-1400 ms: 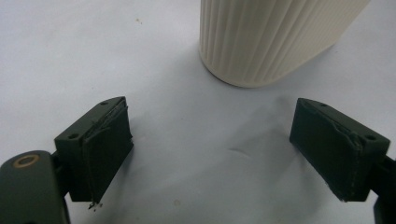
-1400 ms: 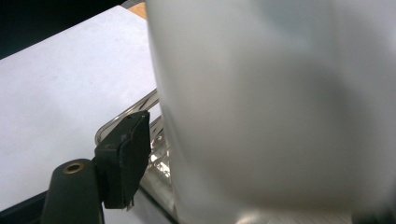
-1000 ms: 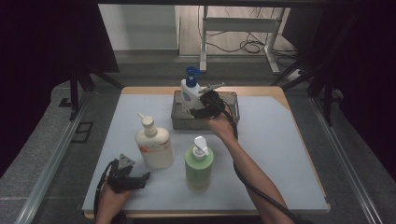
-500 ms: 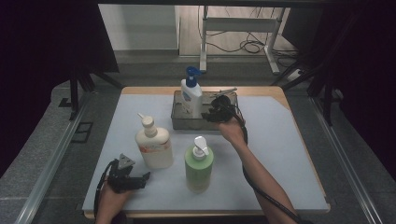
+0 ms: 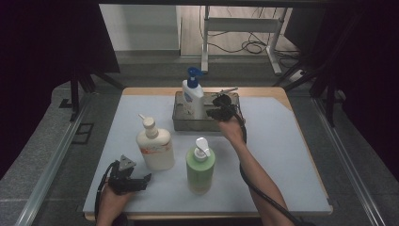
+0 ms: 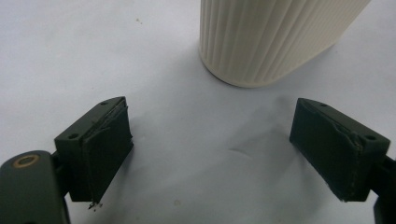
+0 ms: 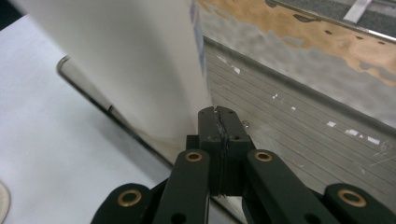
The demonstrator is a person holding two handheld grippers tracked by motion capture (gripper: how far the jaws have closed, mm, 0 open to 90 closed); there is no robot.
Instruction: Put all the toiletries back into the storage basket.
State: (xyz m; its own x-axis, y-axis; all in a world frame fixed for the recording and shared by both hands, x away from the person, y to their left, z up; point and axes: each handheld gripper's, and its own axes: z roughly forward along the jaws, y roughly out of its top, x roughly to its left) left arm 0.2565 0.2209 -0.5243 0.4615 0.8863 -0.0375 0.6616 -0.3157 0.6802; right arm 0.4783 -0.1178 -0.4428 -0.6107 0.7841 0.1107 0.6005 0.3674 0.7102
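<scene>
White bottle with blue pump (image 5: 193, 96) upright in left part of grey metal tray (image 5: 181, 123) at far side of table (image 5: 291, 155). Right gripper (image 5: 219, 111) just beside bottle, at its right, over tray; jaws just closed fully, pads pressed together, nothing between. Left gripper (image 5: 141, 181) near front edge, wide open, empty, cream bottle (image 5: 154, 147) just ahead.

Tray (image 7: 299, 135): scratched, dull metal w/ ribbed floor. White bottle (image 7: 121, 65): smooth matt plastic. Cream bottle (image 6: 266, 37): ribbed plastic. Pads (image 6: 105, 149): worn rubber.
</scene>
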